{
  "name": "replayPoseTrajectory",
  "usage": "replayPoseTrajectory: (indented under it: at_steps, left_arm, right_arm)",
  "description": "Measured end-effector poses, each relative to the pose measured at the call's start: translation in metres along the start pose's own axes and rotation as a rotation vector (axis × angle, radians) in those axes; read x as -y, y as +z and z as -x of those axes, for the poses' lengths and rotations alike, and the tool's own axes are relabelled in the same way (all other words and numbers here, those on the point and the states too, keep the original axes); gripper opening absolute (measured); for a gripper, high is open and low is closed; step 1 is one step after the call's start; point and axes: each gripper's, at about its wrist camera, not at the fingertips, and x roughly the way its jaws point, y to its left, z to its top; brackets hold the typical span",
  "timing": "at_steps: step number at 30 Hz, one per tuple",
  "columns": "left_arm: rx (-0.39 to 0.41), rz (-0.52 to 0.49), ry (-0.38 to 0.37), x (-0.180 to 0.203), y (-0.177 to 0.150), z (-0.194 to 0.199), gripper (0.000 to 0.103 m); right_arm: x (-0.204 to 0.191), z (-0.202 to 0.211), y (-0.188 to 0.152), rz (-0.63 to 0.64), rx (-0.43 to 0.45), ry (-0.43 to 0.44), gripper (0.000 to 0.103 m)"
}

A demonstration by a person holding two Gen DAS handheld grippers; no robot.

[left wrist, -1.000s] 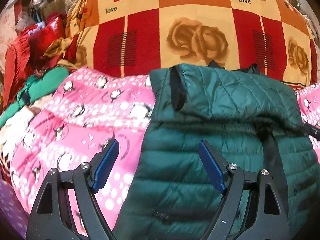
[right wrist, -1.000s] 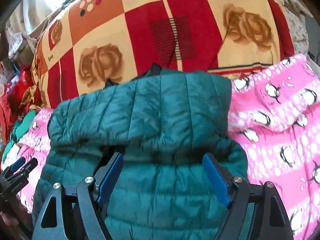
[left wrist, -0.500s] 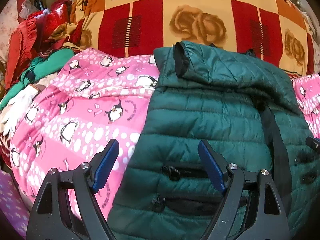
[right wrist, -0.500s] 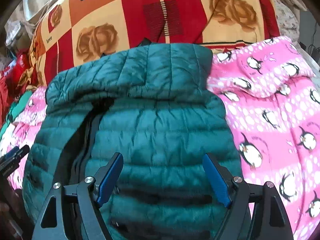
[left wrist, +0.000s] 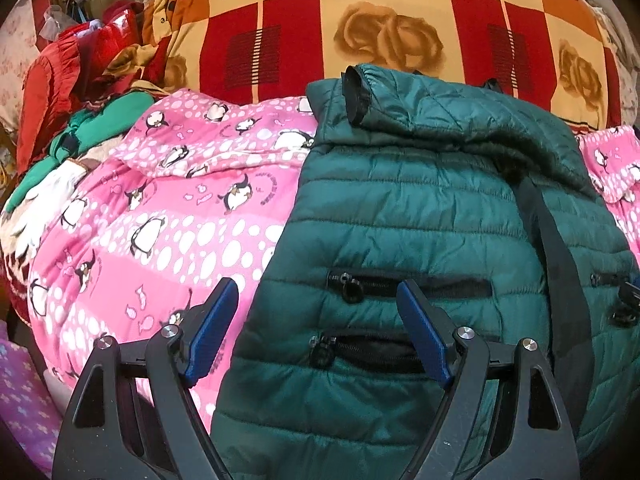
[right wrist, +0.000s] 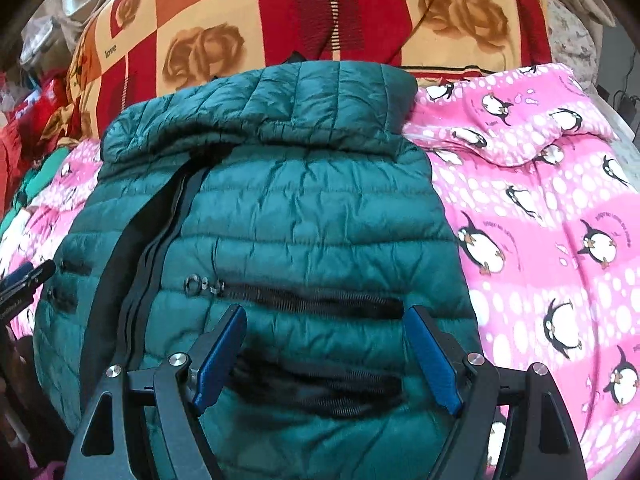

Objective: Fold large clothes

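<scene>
Your left tongs (left wrist: 316, 332) and right tongs (right wrist: 326, 354) hang wide and empty over the green quilted jacket (right wrist: 280, 216), spread front-up on the penguin blanket (right wrist: 560, 220) for folding.

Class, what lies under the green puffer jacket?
The green puffer jacket lies on a pink penguin blanket, visible on both sides. Whatever is directly beneath the jacket is covered.

The checked blanket (left wrist: 400, 8) reads "love" in several squares.
</scene>
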Motion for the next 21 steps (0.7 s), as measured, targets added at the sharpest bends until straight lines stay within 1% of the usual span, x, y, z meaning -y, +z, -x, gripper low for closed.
replayPoseTrajectory:
  at_steps: [14,17,21]
  left_arm:
    - [-0.026,-0.010,0.015,-0.012,-0.022,0.006,0.082]
    - [-0.031,-0.012,0.019,-0.014,-0.026,0.007,0.082]
    - [-0.046,-0.018,0.023,-0.016,-0.034,0.007,0.082]
  right_arm:
    - [0.005,0.017,-0.023,0.033,-0.030,-0.001,0.080]
    - [0.006,0.019,-0.028,0.044,-0.041,-0.001,0.082]
    - [0.007,0.021,-0.037,0.067,-0.059,-0.014,0.082]
